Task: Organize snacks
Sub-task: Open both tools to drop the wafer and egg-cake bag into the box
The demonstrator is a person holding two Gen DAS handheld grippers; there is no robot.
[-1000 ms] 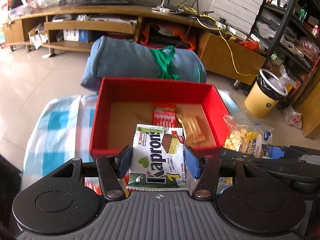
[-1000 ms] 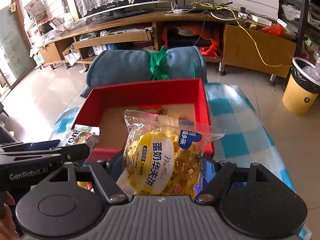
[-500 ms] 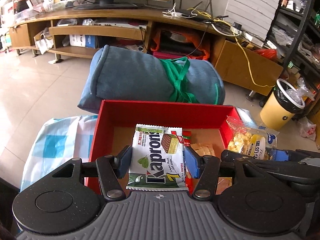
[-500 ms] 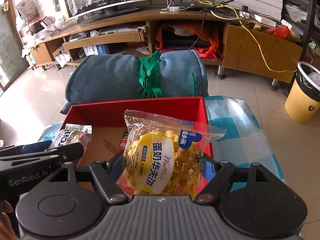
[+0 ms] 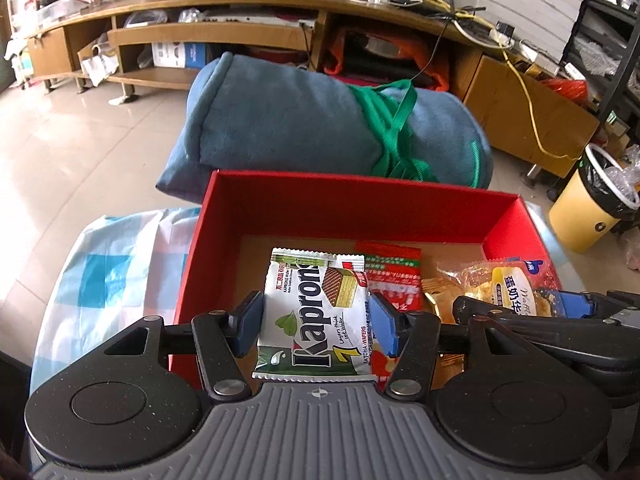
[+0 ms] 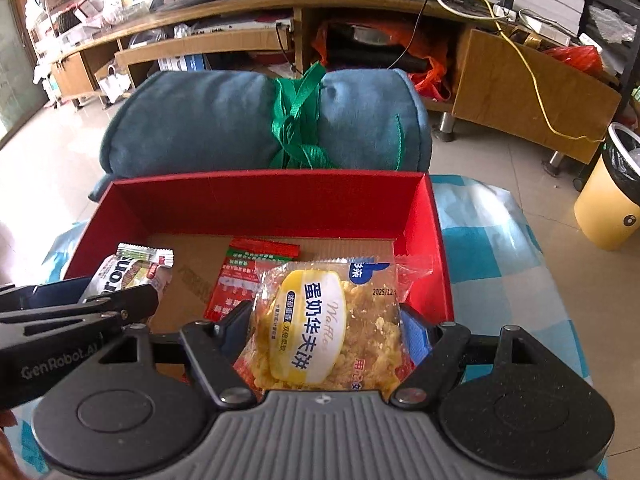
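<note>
My left gripper (image 5: 316, 320) is shut on a white and green Kaprons wafer pack (image 5: 316, 312), held over the left part of the red box (image 5: 360, 204). My right gripper (image 6: 328, 332) is shut on a clear waffle packet with a yellow label (image 6: 320, 332), held over the right part of the same box (image 6: 272, 200). A red snack packet (image 5: 392, 276) lies on the box's cardboard floor; it also shows in the right wrist view (image 6: 248, 272). Each gripper shows at the edge of the other's view.
The box stands on a blue and white checked cloth (image 6: 492, 248). A rolled blue blanket tied with green strap (image 5: 332, 128) lies just behind the box. A yellow waste bin (image 5: 588, 208) stands on the floor at the right. A wooden TV bench (image 6: 280, 28) lines the back.
Both grippers have moved forward and down over the red box with their packets still held. The box now fills more of both views.
</note>
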